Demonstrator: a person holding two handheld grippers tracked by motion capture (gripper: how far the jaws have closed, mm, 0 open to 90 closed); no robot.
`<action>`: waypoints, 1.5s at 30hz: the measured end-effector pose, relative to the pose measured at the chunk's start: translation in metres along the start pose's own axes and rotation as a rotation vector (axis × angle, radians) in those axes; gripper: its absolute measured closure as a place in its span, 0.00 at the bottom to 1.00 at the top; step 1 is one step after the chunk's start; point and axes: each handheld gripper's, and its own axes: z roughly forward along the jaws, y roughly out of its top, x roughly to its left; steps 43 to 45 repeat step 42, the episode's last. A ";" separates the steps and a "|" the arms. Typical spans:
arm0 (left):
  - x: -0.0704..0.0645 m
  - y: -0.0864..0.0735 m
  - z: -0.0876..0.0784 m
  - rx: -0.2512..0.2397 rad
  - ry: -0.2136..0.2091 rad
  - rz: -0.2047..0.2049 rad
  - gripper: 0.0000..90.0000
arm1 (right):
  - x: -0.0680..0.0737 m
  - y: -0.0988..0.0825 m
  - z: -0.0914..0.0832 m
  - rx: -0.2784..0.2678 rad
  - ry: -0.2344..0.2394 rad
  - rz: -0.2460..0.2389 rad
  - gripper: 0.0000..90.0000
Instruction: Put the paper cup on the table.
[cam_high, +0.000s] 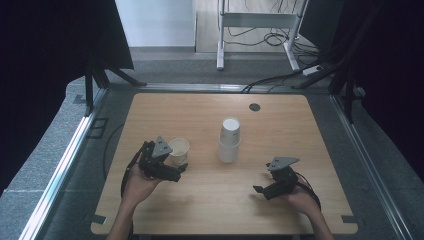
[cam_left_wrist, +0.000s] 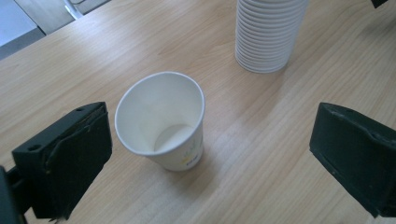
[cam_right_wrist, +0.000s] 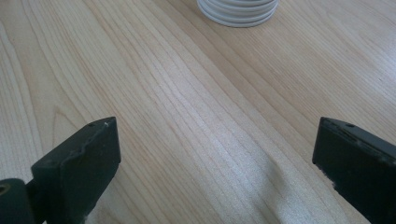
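A single white paper cup (cam_high: 179, 149) stands upright on the wooden table (cam_high: 210, 200), mouth up and empty inside (cam_left_wrist: 161, 122). My left gripper (cam_high: 172, 167) sits just in front of it, open, with its jaws wide on either side and not touching the cup. A tall stack of upside-down white paper cups (cam_high: 229, 140) stands near the table's middle; its ribbed rims (cam_left_wrist: 268, 32) show beyond the single cup. My right gripper (cam_high: 262, 190) rests low at the front right, open with nothing between its jaws, pointed toward the stack's base (cam_right_wrist: 238, 10).
A dark round cable hole (cam_high: 254, 107) lies near the table's far edge. Black curtains hang on both sides, and a white desk frame (cam_high: 257, 30) with cables stands on the floor beyond the table.
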 end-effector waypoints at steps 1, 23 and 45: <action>-0.001 -0.003 -0.001 -0.010 0.003 -0.007 0.00 | 0.000 0.000 0.000 0.000 0.000 0.000 0.01; -0.010 -0.063 0.021 0.020 -0.041 -0.031 0.00 | -0.002 -0.006 0.003 0.000 -0.002 0.008 0.01; -0.017 -0.083 0.043 0.133 -0.009 -0.026 0.00 | -0.004 -0.012 0.009 0.020 0.004 0.007 0.01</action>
